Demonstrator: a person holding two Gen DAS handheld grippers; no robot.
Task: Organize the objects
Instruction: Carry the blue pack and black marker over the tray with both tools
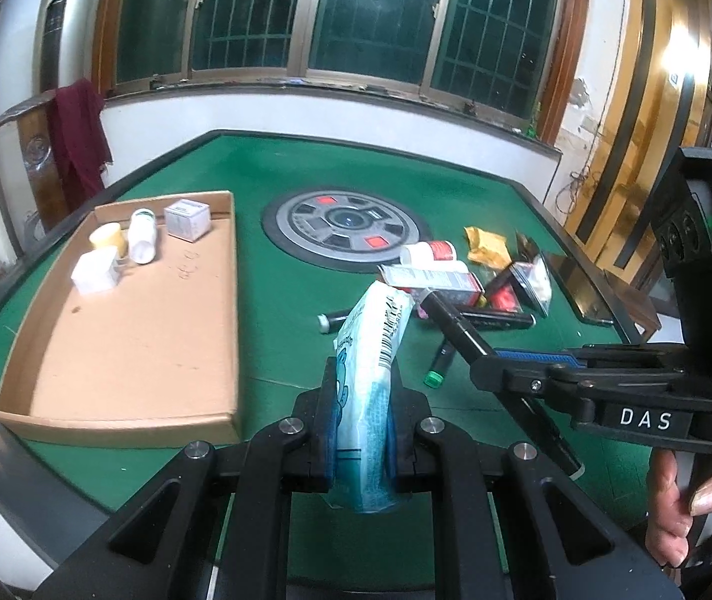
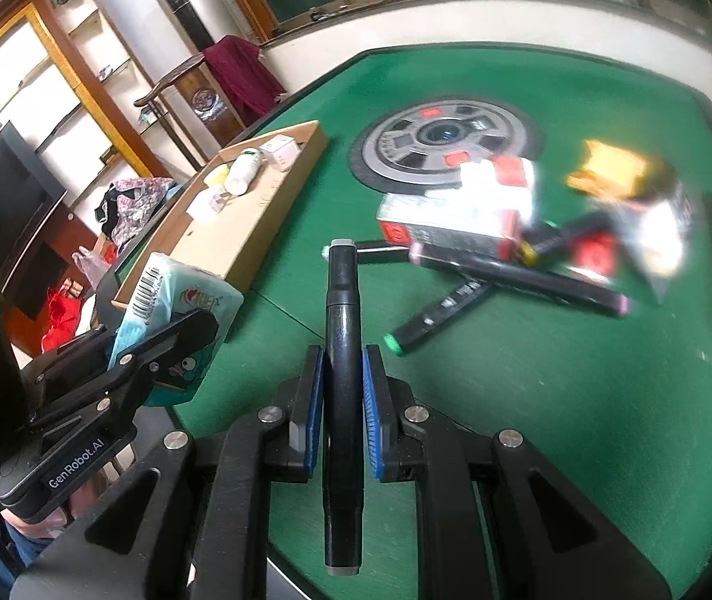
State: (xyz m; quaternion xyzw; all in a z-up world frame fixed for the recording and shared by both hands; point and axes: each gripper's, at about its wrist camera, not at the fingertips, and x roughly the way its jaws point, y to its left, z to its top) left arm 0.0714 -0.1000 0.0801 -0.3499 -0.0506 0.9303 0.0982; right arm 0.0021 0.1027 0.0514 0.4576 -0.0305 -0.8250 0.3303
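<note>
My left gripper [image 1: 362,375] is shut on a light blue tissue pack [image 1: 371,380] and holds it above the green table, right of the cardboard tray [image 1: 156,340]. The pack also shows in the right wrist view [image 2: 176,300]. My right gripper [image 2: 343,355] is shut on a black marker [image 2: 341,350], held upright between the blue pads; it shows in the left wrist view [image 1: 456,330] too. The tray holds small white boxes [image 1: 186,219], a white bottle [image 1: 142,236] and a yellow item [image 1: 108,239].
A pile lies right of the table's centre: a red and white box [image 1: 431,277], a white bottle with red label [image 1: 428,252], black markers [image 2: 521,272], a green-capped marker [image 2: 436,315], a yellow wrapper [image 1: 487,245] and packets [image 1: 531,285]. A grey round disc [image 1: 346,225] sits mid-table.
</note>
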